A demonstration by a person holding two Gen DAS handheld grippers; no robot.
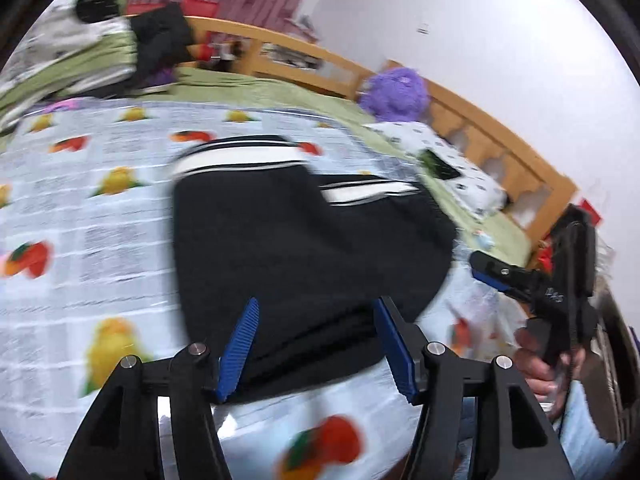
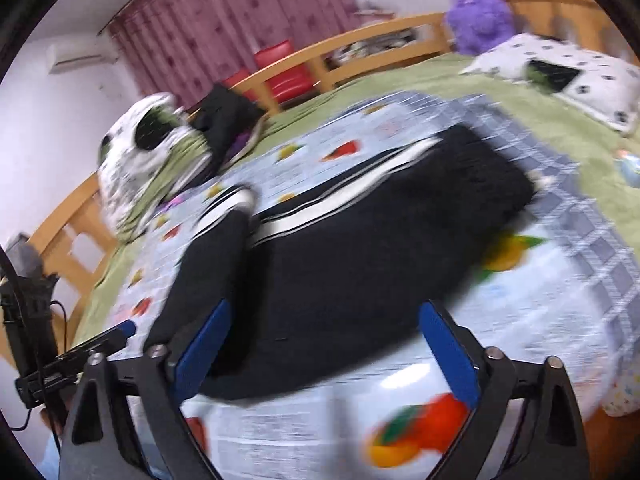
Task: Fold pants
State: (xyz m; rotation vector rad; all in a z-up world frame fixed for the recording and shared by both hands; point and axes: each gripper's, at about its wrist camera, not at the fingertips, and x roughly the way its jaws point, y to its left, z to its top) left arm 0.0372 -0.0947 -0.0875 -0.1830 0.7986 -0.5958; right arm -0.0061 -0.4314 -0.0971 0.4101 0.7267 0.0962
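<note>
A: Now, from the left wrist view, we see the pants (image 1: 304, 240) lying folded into a dark bundle on the fruit-print sheet (image 1: 100, 220), the striped waistband (image 1: 240, 158) toward twelve o'clock. Our left gripper (image 1: 316, 344) hangs over the near edge with its blue pads (image 1: 240, 344) apart and no cloth pinched between them.

B: And the other tool?

A: At three o'clock the right gripper (image 1: 492, 270) shows side-on in a hand (image 1: 540, 372); from this angle we cannot tell how its jaws stand.

B: From the right wrist view we can. The right gripper (image 2: 328, 344) stands wide, pads (image 2: 448, 348) clear of the fabric, with the pants (image 2: 360, 248) stretching from the centre toward one o'clock. The white stripe (image 2: 340, 196) runs along the far edge, and one folded section (image 2: 208, 280) lies on top toward nine o'clock. Our left gripper (image 2: 124, 328) peeks in at eight o'clock.

A: So we judge a fold just laid down and let go.

B: Agreed. Next, we think, both grippers must take the near edge or one end, pinching all the layers together, and carry it over evenly so the bundle halves without slumping. Motion blur hides the finer creases.
</note>
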